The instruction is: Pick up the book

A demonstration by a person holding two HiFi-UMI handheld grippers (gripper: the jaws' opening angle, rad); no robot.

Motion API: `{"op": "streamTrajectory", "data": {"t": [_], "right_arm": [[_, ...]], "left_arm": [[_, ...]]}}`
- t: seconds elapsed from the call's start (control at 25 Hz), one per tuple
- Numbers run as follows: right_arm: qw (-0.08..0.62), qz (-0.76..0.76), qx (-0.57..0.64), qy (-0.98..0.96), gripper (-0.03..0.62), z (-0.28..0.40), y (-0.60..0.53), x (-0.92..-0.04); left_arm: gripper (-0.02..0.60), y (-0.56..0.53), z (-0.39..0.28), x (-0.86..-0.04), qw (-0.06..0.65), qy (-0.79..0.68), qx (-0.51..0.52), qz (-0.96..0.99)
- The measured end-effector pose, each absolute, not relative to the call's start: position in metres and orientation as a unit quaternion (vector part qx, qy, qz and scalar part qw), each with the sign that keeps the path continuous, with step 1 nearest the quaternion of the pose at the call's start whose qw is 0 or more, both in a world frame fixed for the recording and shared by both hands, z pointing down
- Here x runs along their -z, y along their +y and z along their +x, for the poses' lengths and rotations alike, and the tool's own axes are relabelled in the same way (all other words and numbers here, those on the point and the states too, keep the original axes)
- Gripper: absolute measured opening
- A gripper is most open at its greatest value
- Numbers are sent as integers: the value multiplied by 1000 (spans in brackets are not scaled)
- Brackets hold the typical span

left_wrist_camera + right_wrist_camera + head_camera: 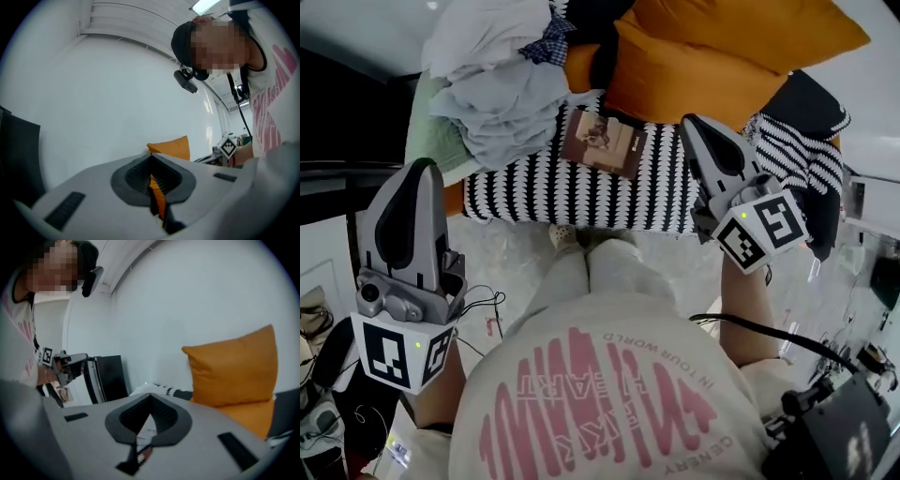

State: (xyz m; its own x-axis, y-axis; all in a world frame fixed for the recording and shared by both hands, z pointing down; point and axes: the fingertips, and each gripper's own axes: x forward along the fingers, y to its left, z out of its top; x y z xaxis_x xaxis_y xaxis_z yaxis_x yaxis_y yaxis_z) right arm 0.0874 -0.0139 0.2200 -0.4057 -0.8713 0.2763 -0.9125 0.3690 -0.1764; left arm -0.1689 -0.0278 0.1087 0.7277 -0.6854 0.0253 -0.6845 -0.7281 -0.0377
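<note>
1. Book (603, 141) lies flat on the black-and-white patterned cushion (534, 192), near and to the left of the right gripper's (696, 127) fingertips.
2. Right fingers are pressed together, holding nothing.
3. Left gripper (419, 169) has its fingers closed and empty too; the book lies well apart, ahead and to their right.

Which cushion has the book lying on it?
The black-and-white patterned cushion, not the plain orange cushions behind it; the brown book lies on it.
</note>
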Motion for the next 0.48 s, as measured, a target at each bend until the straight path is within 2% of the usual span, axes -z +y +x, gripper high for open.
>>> {"op": "streamTrajectory", "data": {"t": [0.04,0.12,0.24,0.32,0.48], "right_arm": [[48,522,-179,-833,6,86,-16,-235],[16,491,-245,-836,64,92,-19,-276],[16,458,-367,-810,258,107,-18,-361],[30,442,-443,-780,342,116,-13,-420],[75,409,-574,-705,396,124,9,-539]], "left_arm": [[6,-30,-169,-113,8,370,18,-929],[6,-34,-164,-125,-2,366,22,-930],[6,-41,-154,-144,-17,365,45,-930],[6,-46,-151,-152,-23,382,57,-922],[6,-54,-143,-173,-38,421,78,-903]]}}
